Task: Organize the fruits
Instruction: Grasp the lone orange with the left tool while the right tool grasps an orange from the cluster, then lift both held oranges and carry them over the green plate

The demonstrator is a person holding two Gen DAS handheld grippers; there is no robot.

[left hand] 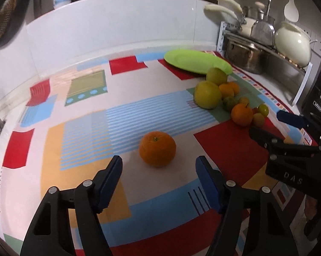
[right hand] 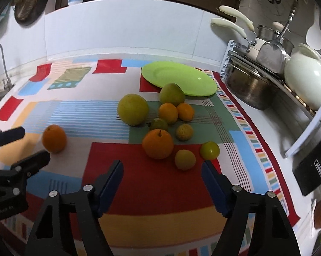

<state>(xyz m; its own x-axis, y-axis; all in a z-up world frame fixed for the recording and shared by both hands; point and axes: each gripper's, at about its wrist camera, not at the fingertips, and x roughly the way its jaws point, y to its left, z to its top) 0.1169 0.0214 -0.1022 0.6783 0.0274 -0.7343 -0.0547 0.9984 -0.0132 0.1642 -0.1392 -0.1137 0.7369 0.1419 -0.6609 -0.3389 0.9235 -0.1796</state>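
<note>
A lone orange (left hand: 157, 149) lies on the patterned cloth just ahead of my open, empty left gripper (left hand: 158, 166); it also shows in the right wrist view (right hand: 54, 141) at the left. A cluster of fruit lies to the right: a large yellow-green fruit (right hand: 133, 109), a pear (right hand: 172, 95), several oranges (right hand: 158, 143) and small yellow-green fruits (right hand: 184, 160). A green plate (right hand: 178, 78) sits empty behind them. My right gripper (right hand: 162, 171) is open and empty, just short of the cluster. It also shows in the left wrist view (left hand: 267, 123).
A dish rack (right hand: 273, 79) with a steel pot, pans and a cream pot stands at the right. A black appliance (right hand: 313, 166) sits at the right edge. A faucet (right hand: 0, 64) and sink are at the far left. A white backsplash runs behind.
</note>
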